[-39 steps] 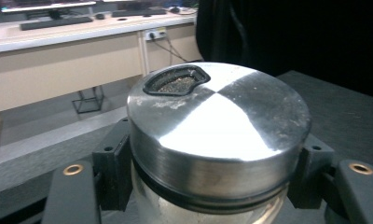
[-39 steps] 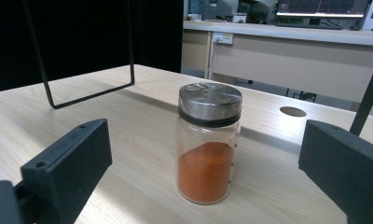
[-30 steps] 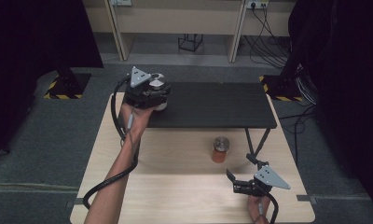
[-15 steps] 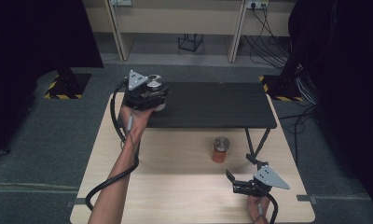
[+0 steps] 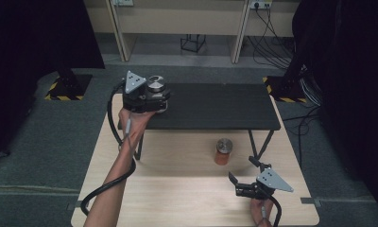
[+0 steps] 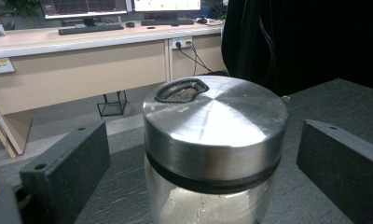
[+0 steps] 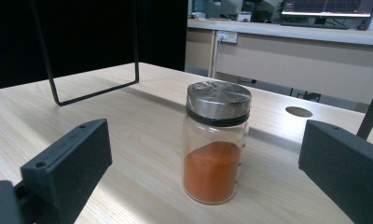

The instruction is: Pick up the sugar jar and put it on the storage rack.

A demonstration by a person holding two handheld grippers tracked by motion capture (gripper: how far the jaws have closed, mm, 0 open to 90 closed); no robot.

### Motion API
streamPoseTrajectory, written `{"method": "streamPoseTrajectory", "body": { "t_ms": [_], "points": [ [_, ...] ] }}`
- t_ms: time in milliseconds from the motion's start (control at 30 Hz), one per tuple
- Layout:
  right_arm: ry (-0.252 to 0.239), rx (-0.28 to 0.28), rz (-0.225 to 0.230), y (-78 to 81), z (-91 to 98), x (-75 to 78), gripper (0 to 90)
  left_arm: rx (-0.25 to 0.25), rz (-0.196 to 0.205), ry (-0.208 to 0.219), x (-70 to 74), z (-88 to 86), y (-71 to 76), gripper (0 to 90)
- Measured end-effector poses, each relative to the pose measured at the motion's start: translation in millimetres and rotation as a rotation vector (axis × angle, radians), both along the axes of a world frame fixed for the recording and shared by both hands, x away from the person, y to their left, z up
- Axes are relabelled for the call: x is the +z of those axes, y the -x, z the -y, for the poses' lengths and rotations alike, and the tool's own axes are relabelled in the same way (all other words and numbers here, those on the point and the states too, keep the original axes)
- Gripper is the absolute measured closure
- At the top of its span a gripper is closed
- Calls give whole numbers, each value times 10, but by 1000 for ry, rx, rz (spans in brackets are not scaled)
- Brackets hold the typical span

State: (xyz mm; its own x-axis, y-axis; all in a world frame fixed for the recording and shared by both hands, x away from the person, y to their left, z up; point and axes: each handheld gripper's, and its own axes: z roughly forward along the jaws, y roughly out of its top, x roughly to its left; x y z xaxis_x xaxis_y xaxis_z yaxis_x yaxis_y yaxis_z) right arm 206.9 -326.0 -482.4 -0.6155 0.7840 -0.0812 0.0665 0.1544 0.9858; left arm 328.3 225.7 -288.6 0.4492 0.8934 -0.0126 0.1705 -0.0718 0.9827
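A clear jar with a steel lid [image 5: 156, 84] stands on the left end of the black shelf [image 5: 215, 106]. My left gripper [image 5: 158, 97] is around it. In the left gripper view the jar [image 6: 215, 140] sits between both black fingers [image 6: 68, 168], with a gap on each side. These jaws have just been opening and stand open. A jar of orange powder [image 5: 223, 150] with a steel lid stands on the wooden table [image 5: 177, 189]. My right gripper [image 5: 242, 170] is open at the table's near right and points at that jar [image 7: 216, 149] from a short way off.
The black shelf rests on thin black wire legs [image 5: 257, 142] above the table's far half. Beyond the table are a beige desk [image 5: 177, 19], cables [image 5: 272, 33] and dark curtains on both sides. A round hole [image 7: 299, 111] is in the tabletop behind the orange jar.
The left gripper's jaws have spread away from the steel-lidded jar, which stays on the shelf. The right gripper has kept still.
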Motion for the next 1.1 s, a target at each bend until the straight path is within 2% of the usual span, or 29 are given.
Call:
{"method": "streamPoseTrajectory", "body": {
  "t_ms": [233,500,700,967,1100],
  "points": [
    [-1,2,4,2,5,-2,25,-17,3,10,1,-29,44,9],
    [-3,0,2,9,11,2,25,-45,29,16,-26,-60,188,1],
    [1,2,4,8,5,4,25,-57,56,-22,-90,-61,357,3],
    [3,1,4,13,-1,5,25,-80,99,-16,-236,-87,631,4],
    [5,1,3,13,-4,5,25,-80,135,-1,-373,-78,786,4]
  ]
}}
